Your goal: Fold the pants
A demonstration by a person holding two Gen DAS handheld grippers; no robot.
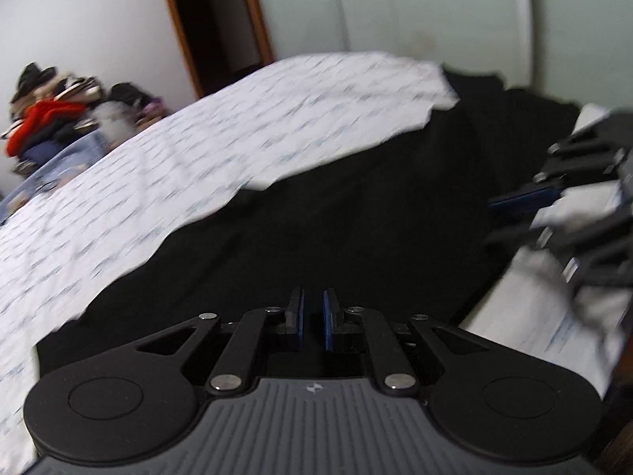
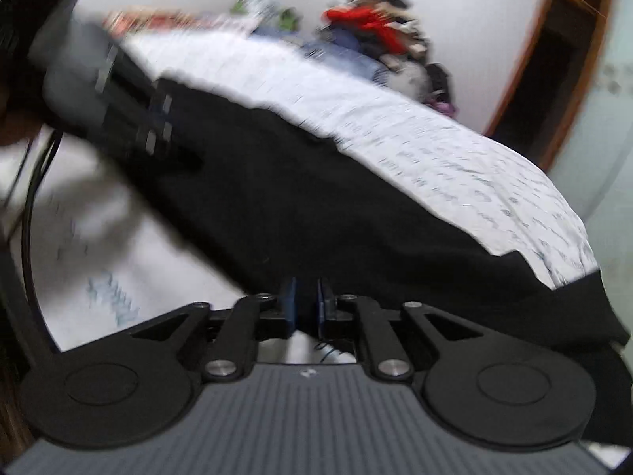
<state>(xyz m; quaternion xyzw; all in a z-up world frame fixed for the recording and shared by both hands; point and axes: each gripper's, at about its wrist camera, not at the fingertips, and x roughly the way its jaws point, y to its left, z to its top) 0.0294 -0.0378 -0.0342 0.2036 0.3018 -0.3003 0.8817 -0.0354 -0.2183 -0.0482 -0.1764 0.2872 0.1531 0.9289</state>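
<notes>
Where bedsheet shows, pants lie

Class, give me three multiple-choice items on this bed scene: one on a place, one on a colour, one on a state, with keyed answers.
1. Where do the pants lie?
A. on the bedsheet
B. on the floor
C. on a chair

2. What colour are the pants?
A. red
B. black
C. blue

3. How is the left tool?
A. wide open
B. nearly shut, pads empty
C. clamping a shoe

Answers: 1 A, the white patterned sheet shows around them; 2 B, the cloth is dark throughout; 3 B, only a narrow empty gap between the pads.
</notes>
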